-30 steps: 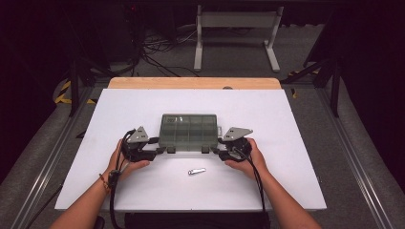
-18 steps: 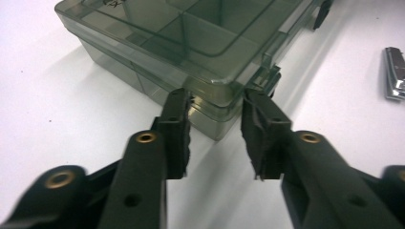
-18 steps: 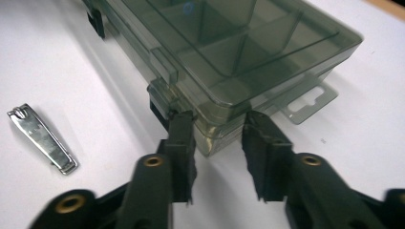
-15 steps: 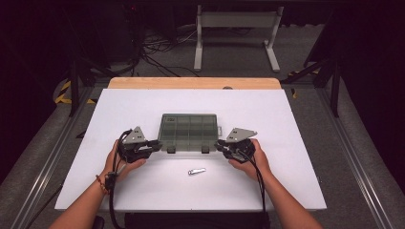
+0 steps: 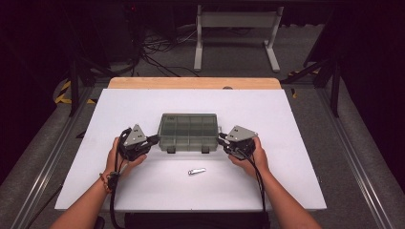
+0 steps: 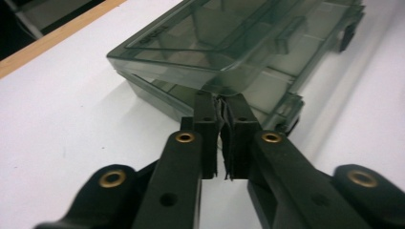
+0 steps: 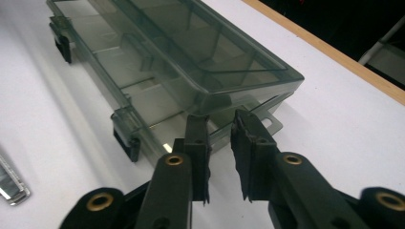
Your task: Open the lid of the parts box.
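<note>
A smoky translucent compartment box (image 5: 189, 131) lies mid-table, its two front latches hanging loose. In the left gripper view its lid (image 6: 248, 43) sits slightly raised over the base. My left gripper (image 5: 155, 139) is at the box's left end. Its jaws have just been closing and now stand shut, tips (image 6: 221, 102) tucked under the lid's end lip with nothing between the pads. My right gripper (image 5: 221, 139) is at the right end. Its jaws have just been opening and show a narrow gap (image 7: 220, 119), tips against the box (image 7: 157, 52) below the lid's corner.
A small silvery metal piece (image 5: 196, 171) lies on the white tabletop (image 5: 296, 143) in front of the box, between my forearms; it also shows as a metal piece (image 7: 12, 188) at the lower left of the right gripper view. A wooden strip (image 5: 191, 82) edges the far side.
Both hands stay at the box's ends, hardly shifted. The jaws of both grippers stand narrower than a second ago. The box and the metal piece have not moved.
</note>
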The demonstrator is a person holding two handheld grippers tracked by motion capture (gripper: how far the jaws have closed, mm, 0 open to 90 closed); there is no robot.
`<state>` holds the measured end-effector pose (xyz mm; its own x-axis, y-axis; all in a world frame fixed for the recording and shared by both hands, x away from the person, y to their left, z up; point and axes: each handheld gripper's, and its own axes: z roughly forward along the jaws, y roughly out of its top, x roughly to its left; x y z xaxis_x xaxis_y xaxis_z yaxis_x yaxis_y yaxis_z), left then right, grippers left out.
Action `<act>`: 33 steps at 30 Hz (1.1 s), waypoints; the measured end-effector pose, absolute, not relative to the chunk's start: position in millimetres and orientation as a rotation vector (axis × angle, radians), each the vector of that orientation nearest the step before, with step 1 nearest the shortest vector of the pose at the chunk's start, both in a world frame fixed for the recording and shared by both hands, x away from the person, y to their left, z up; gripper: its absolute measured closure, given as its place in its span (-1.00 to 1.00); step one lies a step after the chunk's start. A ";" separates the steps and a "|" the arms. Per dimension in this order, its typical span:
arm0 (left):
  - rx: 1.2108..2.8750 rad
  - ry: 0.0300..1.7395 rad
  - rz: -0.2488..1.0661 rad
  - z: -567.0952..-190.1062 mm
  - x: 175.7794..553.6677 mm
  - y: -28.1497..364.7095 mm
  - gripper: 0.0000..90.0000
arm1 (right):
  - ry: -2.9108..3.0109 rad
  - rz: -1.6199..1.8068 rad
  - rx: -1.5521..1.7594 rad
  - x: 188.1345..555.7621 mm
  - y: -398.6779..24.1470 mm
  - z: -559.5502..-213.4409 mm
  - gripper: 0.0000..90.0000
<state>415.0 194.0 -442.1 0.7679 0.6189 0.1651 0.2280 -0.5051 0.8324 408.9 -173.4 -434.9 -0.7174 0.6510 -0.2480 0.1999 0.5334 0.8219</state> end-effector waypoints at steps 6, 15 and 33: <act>2.053 0.685 0.623 -436.8 425.1 193.8 0.43 | 2.168 1.084 0.672 414.2 -171.9 -435.0 0.48; 2.097 0.593 0.734 -416.4 435.9 183.1 0.43 | 2.100 1.054 0.562 415.3 -164.2 -410.9 0.51; 2.048 0.548 0.730 -385.0 468.1 186.6 0.73 | 2.065 1.125 0.586 440.8 -162.2 -372.9 0.67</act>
<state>468.1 186.6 -385.0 0.7313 0.6168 0.2912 0.1070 -0.5254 0.8441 440.8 -162.2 -372.9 -0.6506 0.6665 -0.3640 0.0559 0.5200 0.8523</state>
